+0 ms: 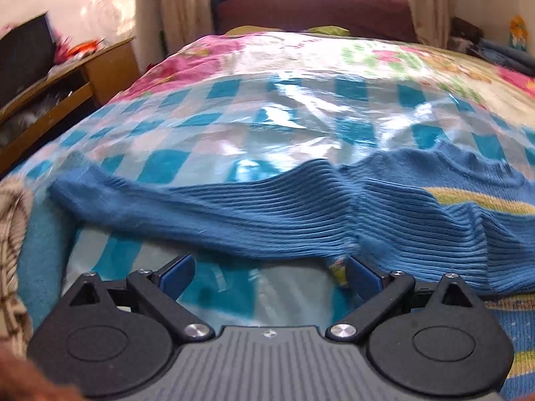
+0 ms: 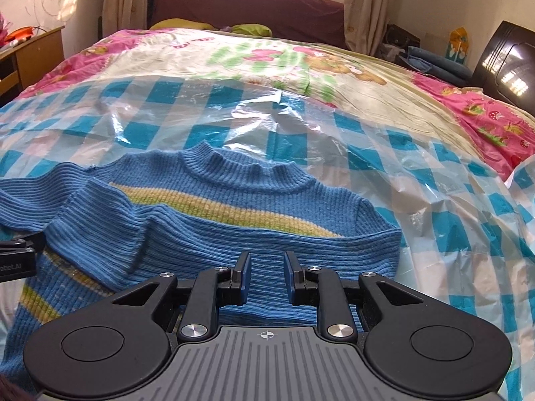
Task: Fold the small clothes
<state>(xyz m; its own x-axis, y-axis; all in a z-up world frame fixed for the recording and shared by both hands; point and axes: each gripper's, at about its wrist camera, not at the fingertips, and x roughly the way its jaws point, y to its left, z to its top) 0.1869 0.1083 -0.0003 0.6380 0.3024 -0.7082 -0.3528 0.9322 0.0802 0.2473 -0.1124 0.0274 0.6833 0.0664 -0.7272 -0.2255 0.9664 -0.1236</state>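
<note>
A small blue ribbed sweater [image 2: 214, 220] with yellow-green stripes lies on a checked plastic sheet [image 2: 301, 127] on the bed. Its collar faces away. One sleeve [image 1: 187, 207] stretches out to the left in the left wrist view. My left gripper [image 1: 271, 275] is wide open and empty, just in front of that sleeve's near edge. My right gripper [image 2: 266, 279] is partly open, low over the sweater's right part, with knit showing between the fingers but not clamped. The left gripper's edge [image 2: 16, 254] shows at the far left of the right wrist view.
A floral pink and green bedspread [image 2: 267, 56] covers the far bed. A wooden desk [image 1: 67, 77] stands to the left, a dark headboard [image 2: 247, 10] and window behind, and dark furniture [image 2: 508, 63] to the right. A patterned cloth [image 1: 10, 250] lies at the left edge.
</note>
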